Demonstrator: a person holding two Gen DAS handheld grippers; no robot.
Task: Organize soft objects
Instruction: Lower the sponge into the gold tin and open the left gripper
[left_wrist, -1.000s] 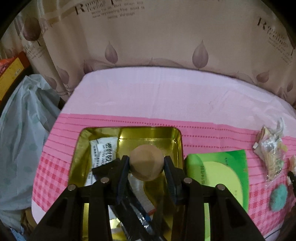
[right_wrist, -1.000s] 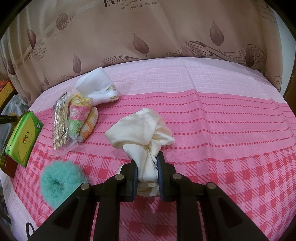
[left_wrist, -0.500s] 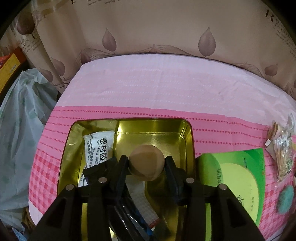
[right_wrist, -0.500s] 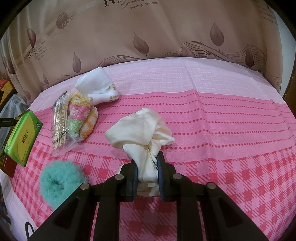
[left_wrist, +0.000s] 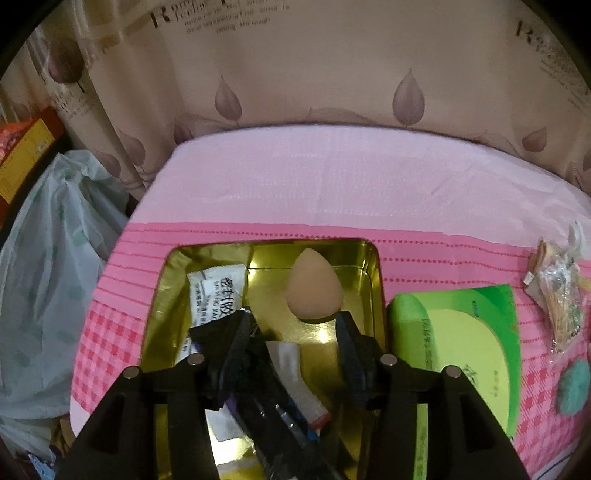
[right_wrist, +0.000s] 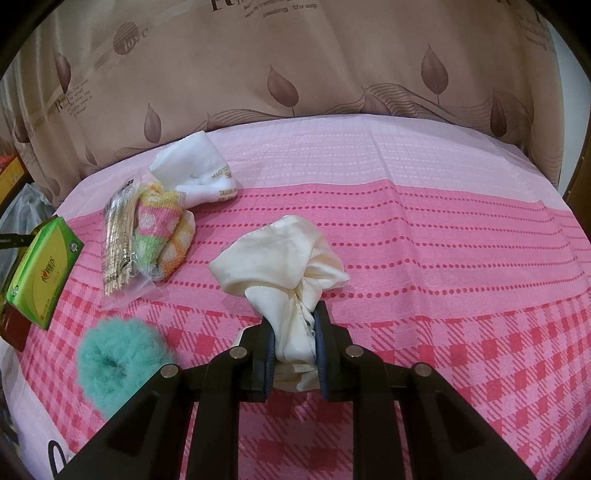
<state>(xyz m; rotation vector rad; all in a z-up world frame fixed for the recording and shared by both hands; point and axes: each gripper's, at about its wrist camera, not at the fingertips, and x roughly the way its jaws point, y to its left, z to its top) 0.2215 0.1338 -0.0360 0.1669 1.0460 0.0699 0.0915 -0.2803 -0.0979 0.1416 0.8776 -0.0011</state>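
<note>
A peach egg-shaped makeup sponge (left_wrist: 314, 284) lies free in the gold tin (left_wrist: 373, 291), point toward the far wall. My left gripper (left_wrist: 295, 326) hangs just over it with its jaws opening; the pads stand clear of the sponge on both sides. A white sachet (left_wrist: 216, 295) and other packets also lie in the tin. My right gripper (right_wrist: 293, 332) is shut on a bunched cream cloth (right_wrist: 284, 254) that rests on the pink tablecloth. A teal fluffy scrunchie (right_wrist: 118, 362), a striped fuzzy sock (right_wrist: 162, 229) and a white hotel cloth (right_wrist: 199, 173) lie to its left.
A green tissue pack (left_wrist: 461, 350) sits right of the tin. A clear bag of cotton swabs (right_wrist: 118, 236) lies beside the sock. A leaf-print curtain (right_wrist: 295, 66) hangs behind the table. A pale plastic bag (left_wrist: 48, 266) bulges off the table's left edge.
My left gripper's jaws have spread and let go of the sponge, which now lies in the tin pointing away. The right gripper and its cloth have not moved.
</note>
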